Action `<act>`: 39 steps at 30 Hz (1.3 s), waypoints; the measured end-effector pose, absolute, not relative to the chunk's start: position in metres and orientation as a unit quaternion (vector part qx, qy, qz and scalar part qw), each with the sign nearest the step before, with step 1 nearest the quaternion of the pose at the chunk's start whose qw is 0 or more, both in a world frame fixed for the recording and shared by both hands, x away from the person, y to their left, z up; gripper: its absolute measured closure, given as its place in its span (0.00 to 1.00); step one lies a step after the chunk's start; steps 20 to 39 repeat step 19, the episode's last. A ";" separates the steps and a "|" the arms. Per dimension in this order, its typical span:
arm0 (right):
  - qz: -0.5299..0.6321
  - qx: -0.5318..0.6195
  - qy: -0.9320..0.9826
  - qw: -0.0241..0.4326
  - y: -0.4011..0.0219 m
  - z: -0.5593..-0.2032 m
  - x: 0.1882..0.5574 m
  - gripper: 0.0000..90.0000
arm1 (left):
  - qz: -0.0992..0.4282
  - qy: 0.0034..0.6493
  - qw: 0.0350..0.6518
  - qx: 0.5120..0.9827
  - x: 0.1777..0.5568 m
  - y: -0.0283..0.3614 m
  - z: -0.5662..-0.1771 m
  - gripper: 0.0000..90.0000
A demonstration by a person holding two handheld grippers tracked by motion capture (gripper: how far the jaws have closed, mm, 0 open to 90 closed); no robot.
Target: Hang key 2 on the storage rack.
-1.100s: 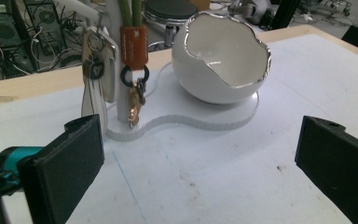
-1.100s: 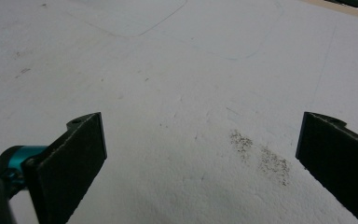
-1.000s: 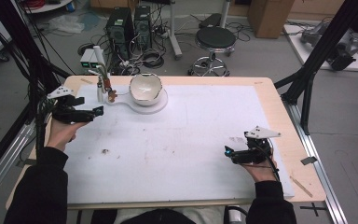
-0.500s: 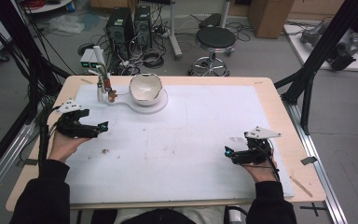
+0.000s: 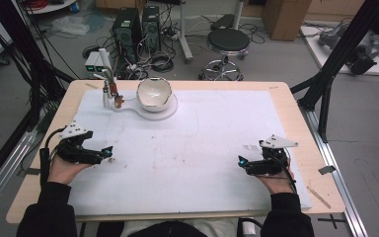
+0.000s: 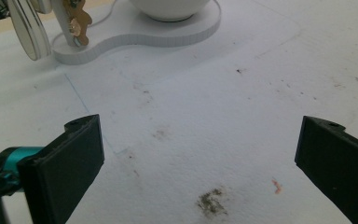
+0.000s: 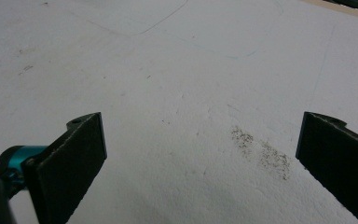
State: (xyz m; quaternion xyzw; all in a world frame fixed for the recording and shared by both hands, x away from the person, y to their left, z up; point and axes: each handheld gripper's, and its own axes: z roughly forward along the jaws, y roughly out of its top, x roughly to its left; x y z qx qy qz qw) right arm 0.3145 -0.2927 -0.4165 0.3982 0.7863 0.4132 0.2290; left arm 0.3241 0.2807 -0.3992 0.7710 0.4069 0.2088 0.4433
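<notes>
Black pads stand wide apart on the left claw (image 6: 200, 163), with nothing between them but stained white table (image 6: 242, 116). From that claw, held low at the near left of the table (image 5: 202, 148) in the high view, the things worth reaching for lie ahead and a little to the right: a white bowl (image 5: 154, 93) sitting on a flat white base (image 5: 143, 109), and at the base's left end a small upright stand (image 5: 107, 91) with a brownish piece (image 5: 118, 101) hanging by it. In the left gripper view the base (image 6: 168, 37) runs across the top, its long axis left to right, with the bowl (image 6: 170, 7) over its wide round end and the stand (image 6: 28, 28) at the narrow end.

The right claw (image 5: 243, 162) sits near the right side of the table, its jaws equally wide and empty, and in its own view it (image 7: 200, 163) looks out on bare foam with a grey smudge (image 7: 261, 151). Both claws are well apart from the bowl, but the left claw (image 5: 107, 152) is plainly the nearer one, almost directly below the stand. I would judge that any reach for the bowl or the stand falls to the left hand (image 5: 64, 168), going forward and slightly rightward, while the right would have to cross much of the table.
</notes>
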 end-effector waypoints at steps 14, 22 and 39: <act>0.411 0.407 0.783 0.231 -0.298 -0.418 0.309 0.01 | 0.213 0.412 0.435 0.772 0.303 0.291 -0.412 0.02; 0.409 0.406 0.784 0.231 -0.298 -0.418 0.309 0.01 | 0.217 0.411 0.441 0.768 0.303 0.292 -0.412 0.02; 0.409 0.406 0.784 0.231 -0.298 -0.418 0.309 0.01 | 0.217 0.411 0.441 0.768 0.303 0.292 -0.412 0.02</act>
